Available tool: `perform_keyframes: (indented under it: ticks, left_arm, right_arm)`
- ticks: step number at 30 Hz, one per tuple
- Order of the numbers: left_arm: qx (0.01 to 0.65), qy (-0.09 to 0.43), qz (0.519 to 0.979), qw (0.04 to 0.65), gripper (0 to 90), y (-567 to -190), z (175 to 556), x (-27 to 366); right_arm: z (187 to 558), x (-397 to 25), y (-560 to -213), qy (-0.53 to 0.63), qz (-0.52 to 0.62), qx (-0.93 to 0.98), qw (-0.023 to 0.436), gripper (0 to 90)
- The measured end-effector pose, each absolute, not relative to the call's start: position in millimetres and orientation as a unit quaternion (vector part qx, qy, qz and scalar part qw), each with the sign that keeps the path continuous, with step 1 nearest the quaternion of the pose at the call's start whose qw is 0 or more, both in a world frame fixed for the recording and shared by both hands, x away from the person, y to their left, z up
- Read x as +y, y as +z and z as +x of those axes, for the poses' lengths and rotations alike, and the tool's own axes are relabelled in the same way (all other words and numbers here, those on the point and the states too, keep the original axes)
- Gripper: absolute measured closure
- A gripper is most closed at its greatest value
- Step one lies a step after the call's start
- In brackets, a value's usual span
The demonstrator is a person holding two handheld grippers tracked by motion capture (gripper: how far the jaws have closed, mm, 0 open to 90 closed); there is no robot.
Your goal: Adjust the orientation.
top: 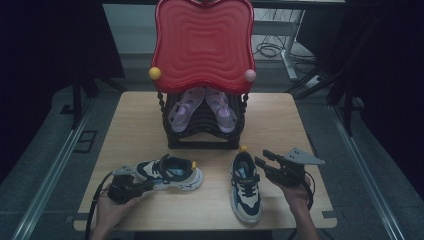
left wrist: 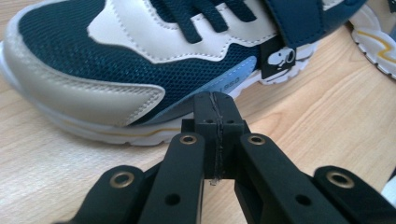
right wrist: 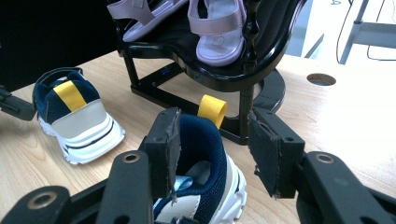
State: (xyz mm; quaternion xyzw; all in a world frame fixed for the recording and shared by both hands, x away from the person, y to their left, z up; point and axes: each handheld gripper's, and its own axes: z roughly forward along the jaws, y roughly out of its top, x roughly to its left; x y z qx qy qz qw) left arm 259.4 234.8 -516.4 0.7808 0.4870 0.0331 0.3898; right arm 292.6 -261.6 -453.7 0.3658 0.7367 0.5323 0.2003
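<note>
Two sneakers lie low in the frame: one (top: 169,172) at lower left, one (top: 246,187) at lower centre. Two lilac sandals (top: 202,108) sit on the black rack (top: 202,135) at centre. Left gripper (top: 131,186), jaws pressed together empty, touches its sneaker's toe; right gripper (top: 262,158) gapes beside the other's heel. Judged step: reaching; next, close on that heel

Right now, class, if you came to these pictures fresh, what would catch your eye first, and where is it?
First, the big red wavy tray standing at the table's far edge above a black rack holding purple sandals. Next, two navy and cream sneakers nearer the person: the left sneaker by the shut left gripper, the right sneaker beside the open right gripper.
</note>
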Motion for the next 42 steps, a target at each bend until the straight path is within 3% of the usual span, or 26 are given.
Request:
perform_keyframes:
  ticks: [42]
  left_arm:
    - [0.523,0.059,0.750,0.400,89.6,-514.2,284.7,255.2]
  right_arm:
    - [291.0,-256.5,-452.0,0.534,0.360,0.740,0.194,54.2]
